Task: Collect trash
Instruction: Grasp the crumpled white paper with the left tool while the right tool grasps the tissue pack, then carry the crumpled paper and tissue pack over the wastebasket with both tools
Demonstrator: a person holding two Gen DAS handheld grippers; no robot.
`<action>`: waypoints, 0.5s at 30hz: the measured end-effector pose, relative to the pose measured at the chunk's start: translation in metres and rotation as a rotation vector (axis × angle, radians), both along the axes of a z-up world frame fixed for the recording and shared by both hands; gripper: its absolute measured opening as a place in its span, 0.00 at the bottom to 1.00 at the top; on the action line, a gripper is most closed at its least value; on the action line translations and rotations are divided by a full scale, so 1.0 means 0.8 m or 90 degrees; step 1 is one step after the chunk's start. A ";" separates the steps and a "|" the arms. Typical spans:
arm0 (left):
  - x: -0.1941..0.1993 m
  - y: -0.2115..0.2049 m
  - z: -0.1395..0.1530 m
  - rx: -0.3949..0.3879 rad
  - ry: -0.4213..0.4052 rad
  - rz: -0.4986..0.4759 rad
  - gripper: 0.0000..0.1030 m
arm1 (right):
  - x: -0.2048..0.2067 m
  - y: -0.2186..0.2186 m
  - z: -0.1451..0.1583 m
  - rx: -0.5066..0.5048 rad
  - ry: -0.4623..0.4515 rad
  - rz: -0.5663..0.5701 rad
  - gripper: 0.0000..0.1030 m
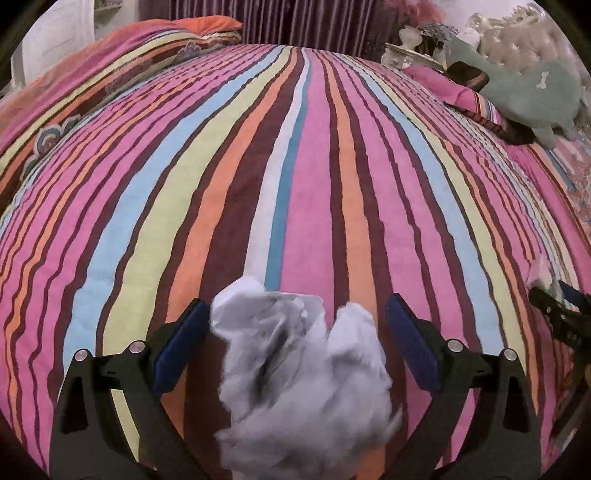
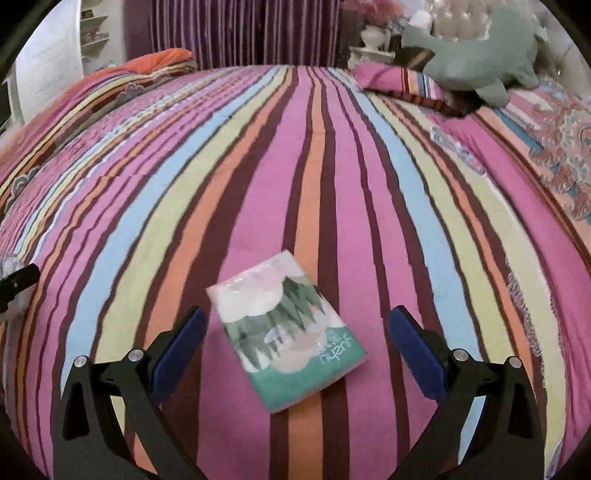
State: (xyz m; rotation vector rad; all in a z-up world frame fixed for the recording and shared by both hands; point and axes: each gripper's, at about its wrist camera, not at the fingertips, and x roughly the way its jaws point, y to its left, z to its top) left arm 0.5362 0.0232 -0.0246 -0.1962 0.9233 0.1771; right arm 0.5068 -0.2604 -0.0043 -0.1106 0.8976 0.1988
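crumpled white tissue (image 1: 295, 373) between spread jaws of left gripper (image 1: 295, 343), near the bed's (image 1: 295, 166) front edge, not pinched. tissue packet (image 2: 286, 341) between right gripper's (image 2: 295, 347) wide jaws, untouched. reaching step; next, probably closing on each.

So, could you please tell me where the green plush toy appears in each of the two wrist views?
Left wrist view: green plush toy at the upper right edge, lying on the striped pillow.
Right wrist view: upper right, nearer the top centre.
Shared landmark: the purple curtain behind the bed.
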 end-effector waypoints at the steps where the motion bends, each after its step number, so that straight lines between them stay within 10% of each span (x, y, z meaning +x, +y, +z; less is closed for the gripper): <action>1: 0.000 -0.001 0.000 0.007 0.000 -0.004 0.81 | 0.001 0.000 -0.001 0.004 0.005 0.004 0.86; 4: -0.003 -0.001 0.002 0.044 -0.004 -0.012 0.58 | -0.002 -0.001 0.003 0.016 0.007 -0.003 0.64; 15: -0.028 0.015 0.014 0.027 -0.009 -0.066 0.46 | -0.052 0.015 0.015 0.102 0.020 -0.011 0.57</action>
